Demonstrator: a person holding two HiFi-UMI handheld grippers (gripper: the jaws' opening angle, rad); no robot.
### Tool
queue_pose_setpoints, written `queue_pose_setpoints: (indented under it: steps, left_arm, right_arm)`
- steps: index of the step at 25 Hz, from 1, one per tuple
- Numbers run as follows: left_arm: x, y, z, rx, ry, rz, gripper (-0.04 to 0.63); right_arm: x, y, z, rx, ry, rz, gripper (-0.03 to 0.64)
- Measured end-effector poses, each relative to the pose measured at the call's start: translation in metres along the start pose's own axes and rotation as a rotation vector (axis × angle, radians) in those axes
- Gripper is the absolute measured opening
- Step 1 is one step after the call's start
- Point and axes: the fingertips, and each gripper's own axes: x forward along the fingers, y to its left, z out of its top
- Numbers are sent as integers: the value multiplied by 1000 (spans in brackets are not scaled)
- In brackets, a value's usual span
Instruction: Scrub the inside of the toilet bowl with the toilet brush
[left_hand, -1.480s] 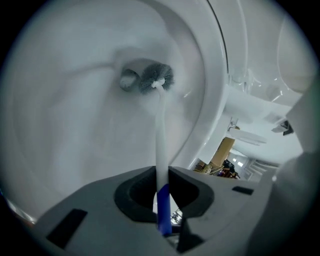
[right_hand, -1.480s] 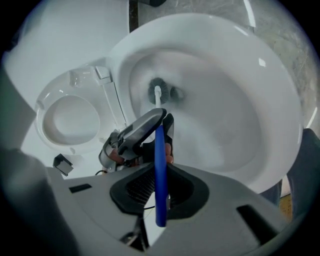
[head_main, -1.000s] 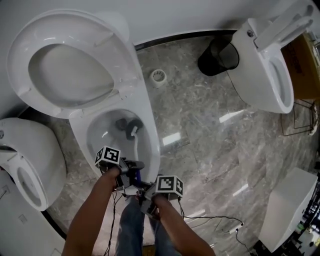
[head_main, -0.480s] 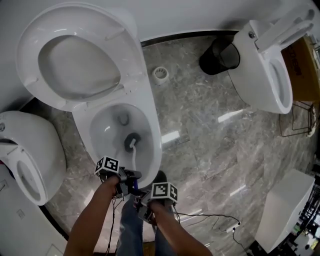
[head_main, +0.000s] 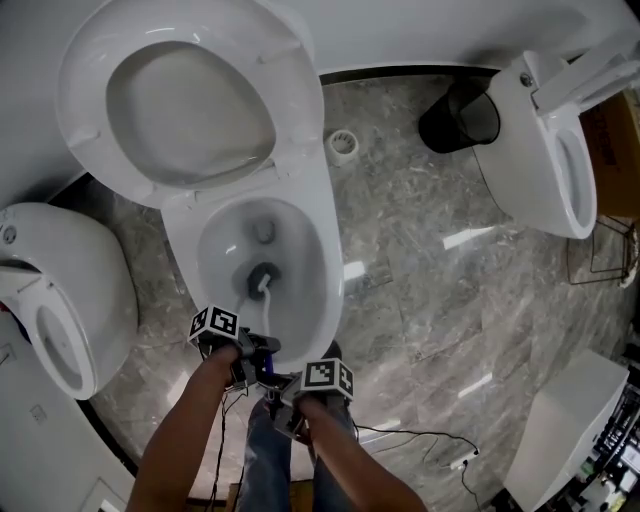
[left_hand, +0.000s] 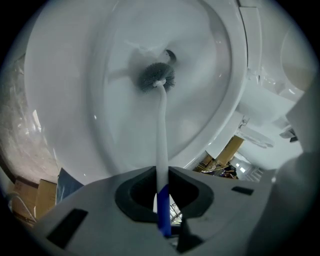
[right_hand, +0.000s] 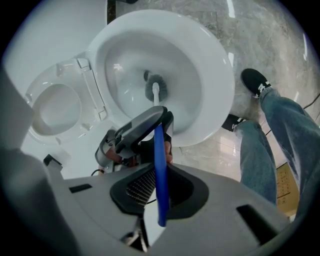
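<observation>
Both claws are clamped on the toilet brush (head_main: 262, 278) handle. My left claw (left_hand: 161, 180) grips where the white shaft turns blue. My right claw (right_hand: 159, 186) grips the blue end, just behind the left and farther from the toilet bowl (head_main: 325, 270). The brush head is inside the bowl, on the near side of the drain and low in the basin. It stays well clear of the rim all round. The raised seat (head_main: 180, 95) stands right behind the bowl, so there's no room that way. A second toilet (head_main: 60, 290) sits close on the bowl's left with only a narrow strip of floor between. Right of the bowl the marble floor (head_main: 430, 280) is open. My shoe (right_hand: 255, 80) is just off the bowl's front rim. Vs 1.0 s ago the head has come off the drain toward me. Vs 0.5 s ago it's barely moved, and both grips are unchanged.
</observation>
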Motion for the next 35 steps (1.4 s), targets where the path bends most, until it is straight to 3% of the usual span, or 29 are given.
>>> queue_pose_setpoints:
  steps: [10,14,19,25,35]
  left_arm:
    - [-23,-17,46,-1,-77,-27,48]
    - [-29,-27,57,45,-89,-38,48]
    - [-36,-52,41,127,-112,-75,48]
    - [-74,-125,-25,310,-200,-187,48]
    - [-208,-279,-237,566,-356,-392,49]
  right_arm:
    - [23,32,28,-76,20,30,51]
    - [28,45,34,-152,15,25,51]
    - [11,59,23,-278,-16,24,51]
    - [-46,105,-31,-551,-61,29,51]
    - [-188,228,-217,-916,-83,30,51]
